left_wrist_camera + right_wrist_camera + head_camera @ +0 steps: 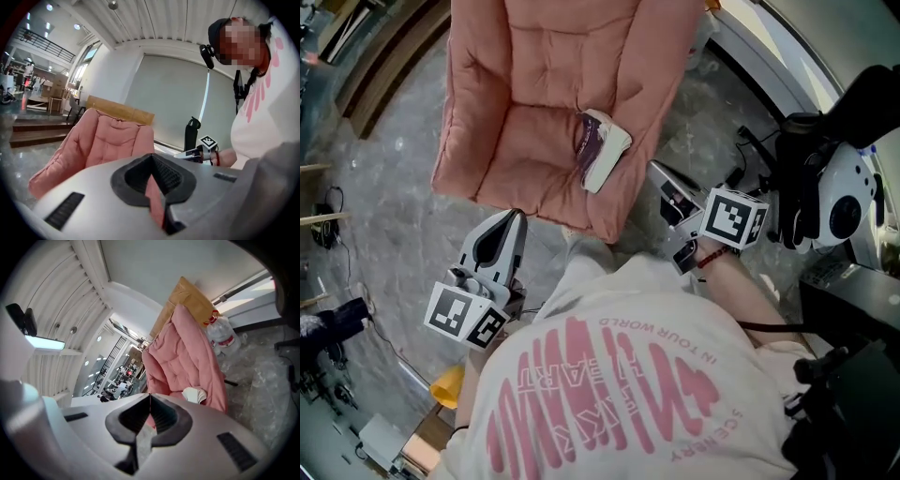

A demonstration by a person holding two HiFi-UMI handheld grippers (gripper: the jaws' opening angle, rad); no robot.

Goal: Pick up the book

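Observation:
A thick book (602, 148) with white page edges and a purple cover lies on the seat of a pink cushioned chair (534, 112); it also shows as a white shape (194, 394) in the right gripper view. My left gripper (516, 217) is shut and empty, just off the chair's front edge at the lower left. My right gripper (656, 169) is shut and empty too, to the right of the book beside the chair's right edge. In the left gripper view the closed jaws (151, 157) face the chair (93, 145), and the right gripper (199, 151) shows beyond.
The chair stands on a grey marbled floor (384, 197). Black and white equipment (825, 197) stands at the right, close to my right hand. Wooden steps (375, 56) run at the upper left. A plastic water jug (224, 336) stands behind the chair.

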